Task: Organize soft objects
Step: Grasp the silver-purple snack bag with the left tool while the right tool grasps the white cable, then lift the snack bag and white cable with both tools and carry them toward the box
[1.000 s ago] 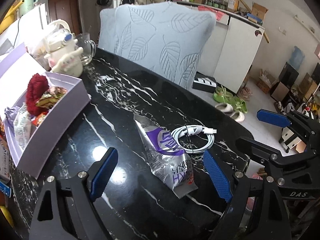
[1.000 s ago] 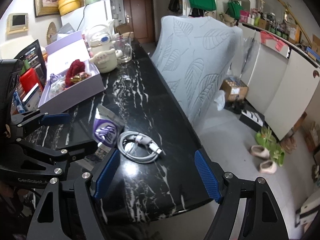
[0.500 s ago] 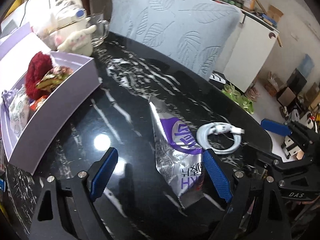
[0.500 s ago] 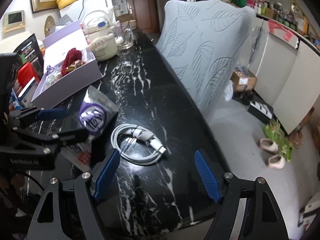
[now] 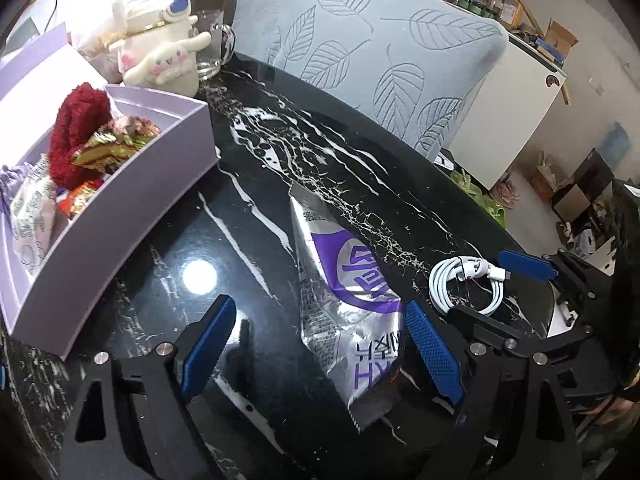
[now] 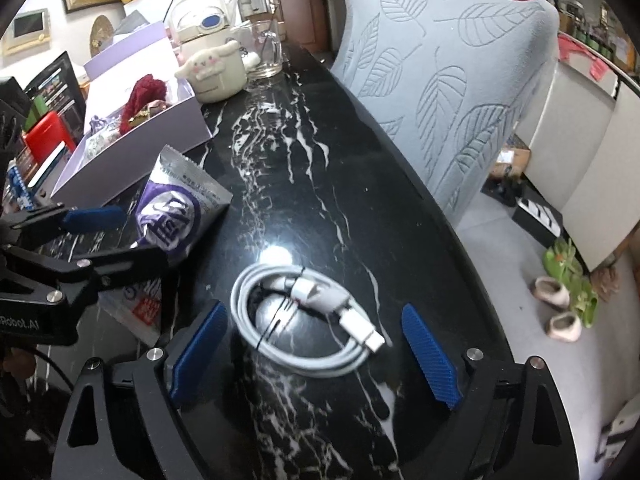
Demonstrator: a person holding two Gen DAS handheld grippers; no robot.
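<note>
a lilac box (image 5: 120, 216) sits open on the black marbled table (image 5: 280, 168), its raised lid (image 6: 132, 52) leaning back behind it. inside the box, a fuzzy dark red plush (image 5: 78, 128) stands at the far end, with shiny gold-green wrapped sweets (image 5: 116, 142) against it. nearer the camera in the left wrist view lie a red-orange wrapper (image 5: 78, 200), a pale patterned packet (image 5: 30, 216) and a bit of lilac fabric (image 5: 14, 174) at the box's edge. just beyond the box stand a cream cartoon-dog plush container (image 5: 168, 60) and a clear glass mug (image 6: 262, 54); what the mug holds cannot be told.

a silver and purple snack bag (image 5: 348, 300) lies flat on the table, outside the box and just beside its long wall. the left gripper (image 5: 320, 344) hangs over the bag's near end with its blue fingers (image 5: 206, 344) spread wide to either side, not pressing on it. a coiled white charging cable (image 6: 308, 320) lies on the table to the right of the bag, near the table's edge. the right gripper (image 6: 312, 352) has its fingers (image 6: 428, 356) wide and opening, the coil between them on the table and untouched by the pads. a grey leaf-patterned chair cover (image 6: 440, 80) rises along the table's far side.
</note>
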